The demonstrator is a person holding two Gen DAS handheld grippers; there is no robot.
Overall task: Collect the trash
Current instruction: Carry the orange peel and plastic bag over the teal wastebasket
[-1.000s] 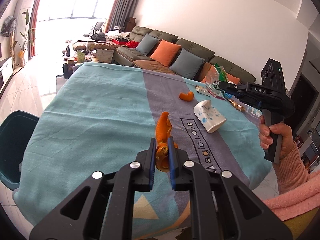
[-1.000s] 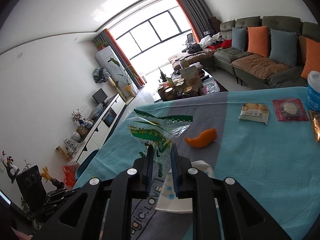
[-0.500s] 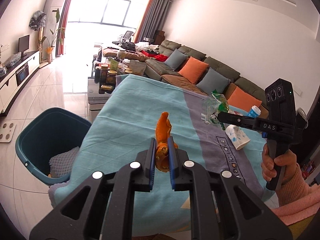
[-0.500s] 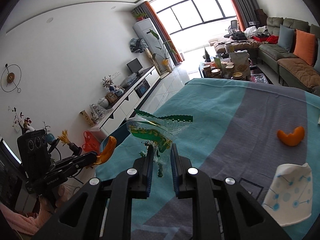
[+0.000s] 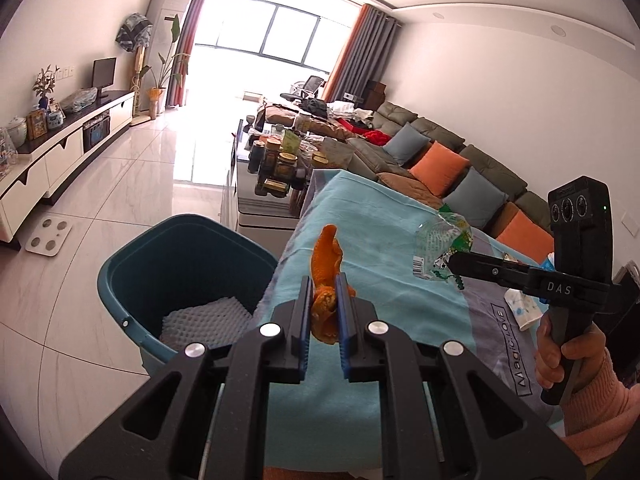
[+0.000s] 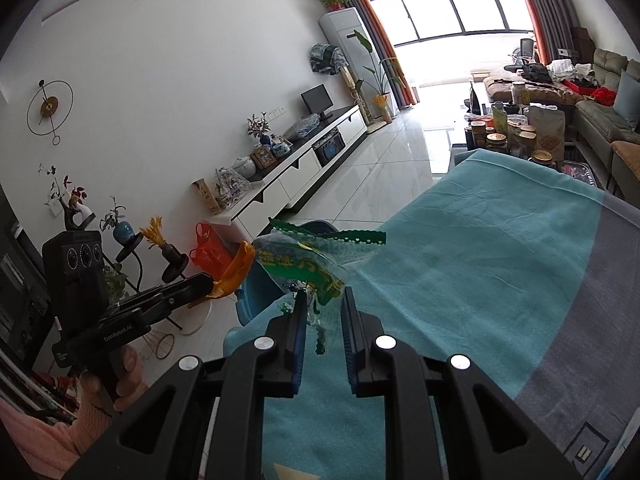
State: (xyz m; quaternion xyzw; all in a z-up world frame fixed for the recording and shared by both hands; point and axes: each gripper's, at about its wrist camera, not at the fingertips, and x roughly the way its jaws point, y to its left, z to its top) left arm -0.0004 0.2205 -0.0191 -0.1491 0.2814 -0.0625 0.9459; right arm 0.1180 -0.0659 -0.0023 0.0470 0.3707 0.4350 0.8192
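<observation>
An orange peel [image 5: 326, 276], curled and upright, is sitting pinched between the left gripper [image 5: 323, 312] jaws above the table's [image 5: 360, 216] left edge, beside the teal bin [image 5: 132, 256] on the floor. The right gripper [image 6: 323, 320] is clamping a crinkled green-printed plastic wrapper [image 6: 308, 264] over the teal cloth, apart from the peel.

Bin [image 5: 132, 264] on floor just left of table [image 5: 360, 224] edge, foam pad [image 5: 204, 320] inside it; left gripper [image 5: 323, 312] with peel [image 5: 326, 268] above table edge beside bin, right gripper [image 6: 323, 320] with wrapper [image 6: 308, 264] to its right over table; sofa [image 5: 440, 148] behind table.
</observation>
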